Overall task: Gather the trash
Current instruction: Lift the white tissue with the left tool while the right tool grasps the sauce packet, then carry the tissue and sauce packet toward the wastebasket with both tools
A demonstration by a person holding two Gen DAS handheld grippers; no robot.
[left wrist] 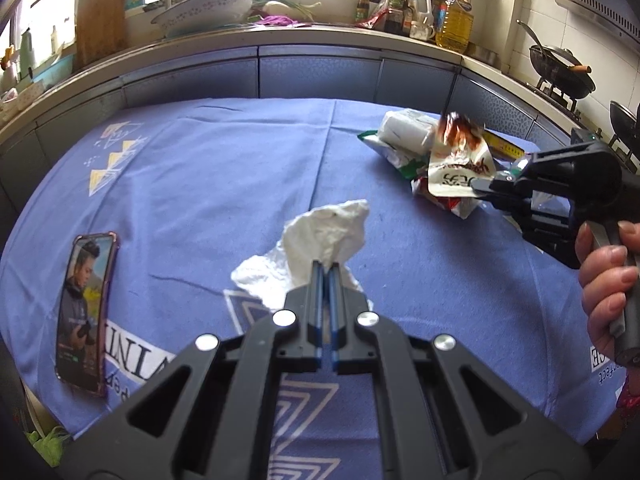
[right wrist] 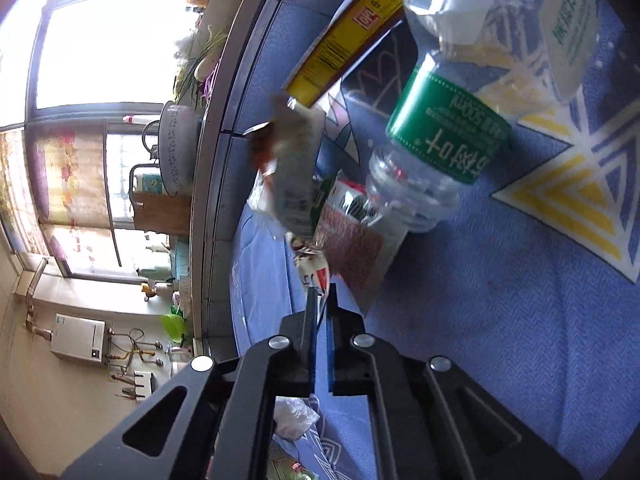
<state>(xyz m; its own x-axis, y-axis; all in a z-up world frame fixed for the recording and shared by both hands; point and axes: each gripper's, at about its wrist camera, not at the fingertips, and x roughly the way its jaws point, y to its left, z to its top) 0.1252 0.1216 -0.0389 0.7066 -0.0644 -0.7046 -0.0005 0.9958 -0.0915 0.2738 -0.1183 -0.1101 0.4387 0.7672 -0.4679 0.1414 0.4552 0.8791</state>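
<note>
Two grippers are busy over the blue patterned tablecloth (left wrist: 200, 184): the left gripper (left wrist: 327, 270) has its blue-padded fingers pressed nearly together on the near edge of a crumpled white paper tissue (left wrist: 324, 236) lying mid-table, and the right gripper (right wrist: 322, 300), turned on its side, pinches a corner of a crinkled red-and-white snack wrapper (right wrist: 296, 184) that looks lifted off the pile. More trash waits beside it: a clear plastic water bottle with a green label (right wrist: 444, 140), a flat yellow carton (right wrist: 348, 36) and a white-and-green packet (left wrist: 400, 136). To do this well, I'd raise both pieces straight up with the grip firm, since thin tissue tears and foil slips, and steer clear of the pink-cased phone (left wrist: 86, 312) lying at the left.
</note>
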